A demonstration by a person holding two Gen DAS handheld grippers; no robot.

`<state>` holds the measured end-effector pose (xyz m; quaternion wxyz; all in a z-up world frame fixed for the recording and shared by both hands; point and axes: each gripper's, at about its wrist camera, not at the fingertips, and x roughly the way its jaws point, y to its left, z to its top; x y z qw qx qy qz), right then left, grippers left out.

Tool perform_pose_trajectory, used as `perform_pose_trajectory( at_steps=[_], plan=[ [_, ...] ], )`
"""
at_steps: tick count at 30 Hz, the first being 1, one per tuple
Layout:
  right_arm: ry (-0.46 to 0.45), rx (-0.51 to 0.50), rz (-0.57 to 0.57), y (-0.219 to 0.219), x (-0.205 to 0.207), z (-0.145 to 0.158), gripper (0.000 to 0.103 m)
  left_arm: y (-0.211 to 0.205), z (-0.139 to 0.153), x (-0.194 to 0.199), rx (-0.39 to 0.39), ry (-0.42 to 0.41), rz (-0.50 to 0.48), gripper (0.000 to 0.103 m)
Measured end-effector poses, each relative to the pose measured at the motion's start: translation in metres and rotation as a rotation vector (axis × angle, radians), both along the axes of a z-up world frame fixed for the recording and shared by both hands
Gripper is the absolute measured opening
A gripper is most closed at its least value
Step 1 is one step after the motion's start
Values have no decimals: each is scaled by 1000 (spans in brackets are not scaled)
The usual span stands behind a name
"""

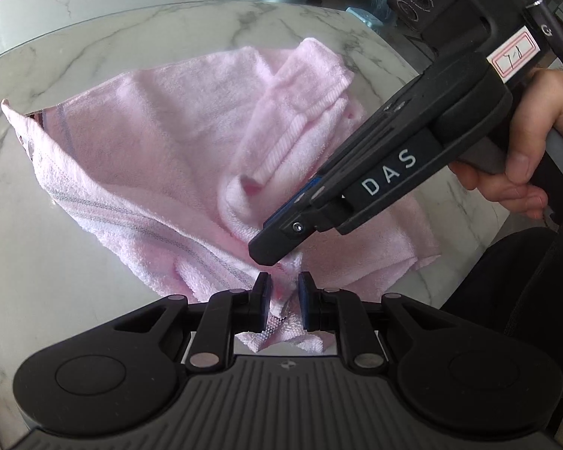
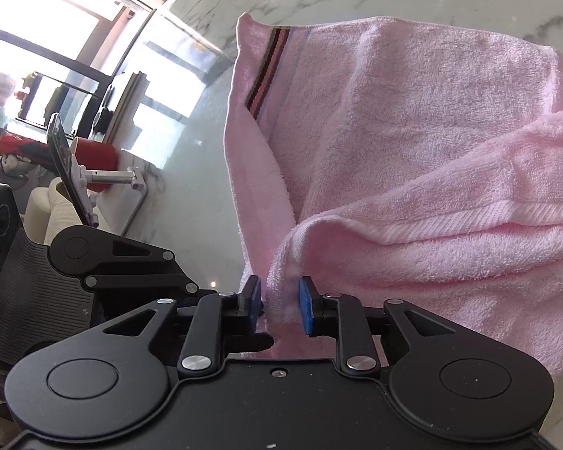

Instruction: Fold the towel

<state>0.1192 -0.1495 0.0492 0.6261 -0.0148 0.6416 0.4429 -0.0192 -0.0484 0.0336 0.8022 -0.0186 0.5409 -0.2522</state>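
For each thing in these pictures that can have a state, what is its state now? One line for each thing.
Pink towel: crumpled on the marble table, partly folded over itself, not flat.
Left gripper: fingers close around a towel corner with a striped band.
Right gripper: fingers close around a towel edge, next to the left gripper.
Right hand: wrapped on the gripper handle.
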Motion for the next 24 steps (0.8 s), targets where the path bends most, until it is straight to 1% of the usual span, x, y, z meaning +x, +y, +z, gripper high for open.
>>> perform_pose_trajectory(
  at_steps=[4, 8, 11, 16, 17, 18, 23, 24],
  plan=[
    [-5, 14, 4, 4, -1, 7, 37, 0, 2, -3, -14, -4, -6, 14],
    [7, 41, -6, 5, 0, 14, 38, 1, 5, -5, -18, -16, -7, 15],
    [-37, 5, -22, 0, 5, 17, 38, 3, 8, -6, -16, -23, -2, 15],
    [-38, -36, -89, -20, 15, 9, 38, 7, 12, -5, -22, -40, 6, 15],
    [-29, -36, -101, -24, 16, 6, 38, 7, 13, -5, -24, -43, 7, 15],
    [-7, -23, -110, -27, 16, 3, 35, 7, 13, -5, -26, -46, 5, 15],
    [100, 35, -150, -34, 17, -12, 33, 7, 15, -6, -29, -60, -7, 15],
    [111, 40, -153, -33, 17, -14, 28, 8, 15, -6, -29, -59, -8, 15]
  ],
)
